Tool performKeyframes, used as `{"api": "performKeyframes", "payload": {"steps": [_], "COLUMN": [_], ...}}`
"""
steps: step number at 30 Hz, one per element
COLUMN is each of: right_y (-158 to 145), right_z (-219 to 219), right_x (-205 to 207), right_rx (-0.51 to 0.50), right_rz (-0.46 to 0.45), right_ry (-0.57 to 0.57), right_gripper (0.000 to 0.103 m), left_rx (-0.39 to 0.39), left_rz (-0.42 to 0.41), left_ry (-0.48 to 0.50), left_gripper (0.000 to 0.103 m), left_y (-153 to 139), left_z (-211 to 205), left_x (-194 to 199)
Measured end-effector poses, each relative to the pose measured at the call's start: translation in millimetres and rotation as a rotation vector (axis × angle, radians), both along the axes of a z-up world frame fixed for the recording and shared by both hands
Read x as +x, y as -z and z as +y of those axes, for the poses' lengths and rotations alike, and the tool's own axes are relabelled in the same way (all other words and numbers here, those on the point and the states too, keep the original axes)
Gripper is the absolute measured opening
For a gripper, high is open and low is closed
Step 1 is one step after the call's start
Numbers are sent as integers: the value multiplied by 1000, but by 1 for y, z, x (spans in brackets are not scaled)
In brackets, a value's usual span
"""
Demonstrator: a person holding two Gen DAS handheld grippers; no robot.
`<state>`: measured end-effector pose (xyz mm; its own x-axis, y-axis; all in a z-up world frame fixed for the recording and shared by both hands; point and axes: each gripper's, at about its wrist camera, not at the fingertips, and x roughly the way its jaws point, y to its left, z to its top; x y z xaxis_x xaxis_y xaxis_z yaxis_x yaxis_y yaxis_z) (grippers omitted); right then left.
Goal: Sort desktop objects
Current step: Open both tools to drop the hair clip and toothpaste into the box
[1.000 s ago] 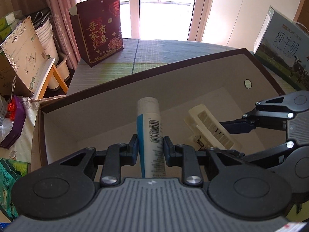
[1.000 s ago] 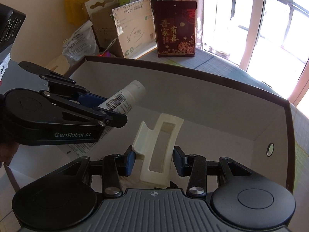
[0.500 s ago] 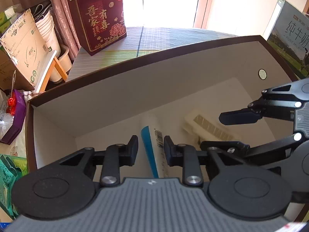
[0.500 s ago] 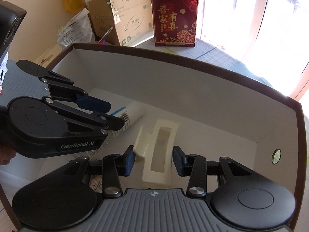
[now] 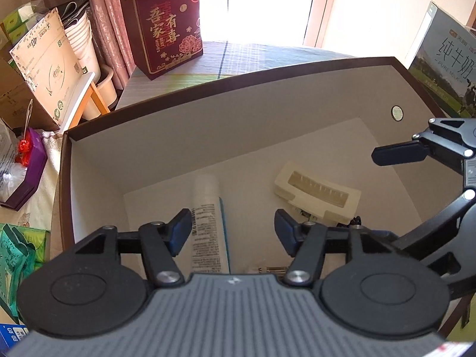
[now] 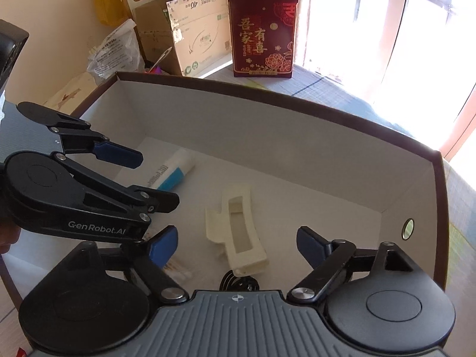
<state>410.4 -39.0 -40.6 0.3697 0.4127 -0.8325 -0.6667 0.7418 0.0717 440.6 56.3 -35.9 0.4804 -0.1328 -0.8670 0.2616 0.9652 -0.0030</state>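
Note:
A white and blue tube [image 5: 208, 220] lies flat on the floor of a brown-rimmed box with white inner walls [image 5: 208, 119]. It also shows in the right wrist view [image 6: 171, 174]. A cream hair claw clip [image 5: 316, 195] lies on the box floor to the right of the tube, also in the right wrist view [image 6: 238, 229]. My left gripper [image 5: 232, 232] is open and empty over the tube. My right gripper [image 6: 236, 245] is open and empty over the clip. A small black item [image 6: 238, 282] lies by the clip's near end.
A dark red gift bag [image 5: 169, 23] stands behind the box. A milk carton box [image 5: 446, 65] stands at the right. Cardboard boxes [image 5: 44, 59], stacked white bowls, a purple box [image 5: 28, 172] and green packets [image 5: 17, 247] crowd the left.
Both grippers opened and let go: the tube and the clip went down from held above the box to lying on its floor. Both grippers have drawn back a little.

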Motion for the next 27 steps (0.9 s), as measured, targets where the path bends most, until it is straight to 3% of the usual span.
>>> {"api": "performKeyframes", "payload": {"steps": [2, 10, 13, 27], "right_y": [-5, -20, -24, -50], "right_z": [-3, -18, -26, -50], "right_x": [-5, -29, -38, -81], "right_rx": [4, 29, 37, 53], "right_rz": [-7, -44, -55, -117], "right_ry": [-10, 17, 33, 153], "right_gripper": [96, 101, 101, 101], "left_rx": [0, -2, -1, -19], "left_rz": [-13, -60, -76, -131], "left_ry": [-6, -13, -35, -88], "left_gripper": [70, 81, 91, 96], "left_y": [-5, -27, -35, -74], "left_z": [1, -1, -1, -3], "left_x": [-4, -23, -32, -89]}}
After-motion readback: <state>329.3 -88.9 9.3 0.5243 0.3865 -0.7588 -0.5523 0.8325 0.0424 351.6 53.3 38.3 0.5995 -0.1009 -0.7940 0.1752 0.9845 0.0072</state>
